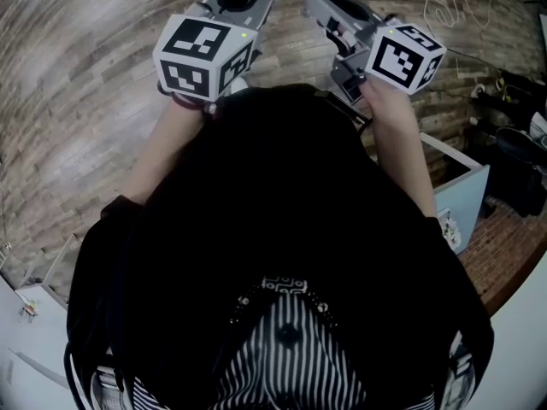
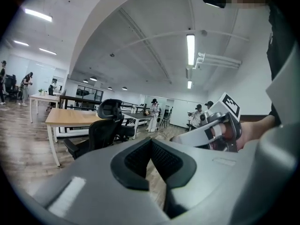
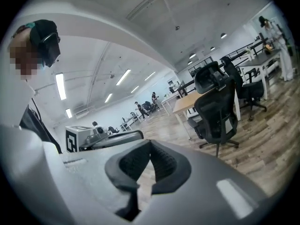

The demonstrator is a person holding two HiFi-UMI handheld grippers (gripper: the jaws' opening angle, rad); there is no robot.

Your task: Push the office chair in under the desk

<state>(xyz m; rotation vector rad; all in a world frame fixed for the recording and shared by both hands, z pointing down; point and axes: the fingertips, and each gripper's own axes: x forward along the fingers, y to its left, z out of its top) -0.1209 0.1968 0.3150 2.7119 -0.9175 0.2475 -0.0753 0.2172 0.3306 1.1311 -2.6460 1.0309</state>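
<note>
Wood floor (image 1: 85, 101); one black office chair (image 2: 105, 130) at nearest desk (image 2: 70, 117); left tool (image 2: 151, 146), right tool (image 3: 150, 149) both closed, empty.

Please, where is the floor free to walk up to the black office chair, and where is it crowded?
The wood floor is bare on the near side of the office chair. It is crowded behind the chair: the desk, then other chairs.

I log: wood-plank floor (image 1: 85, 101); white cable (image 1: 453, 11) on it; pale blue box (image 1: 466, 199); ceiling strip light (image 2: 190, 49); person in white (image 2: 153, 112) standing far off
</note>
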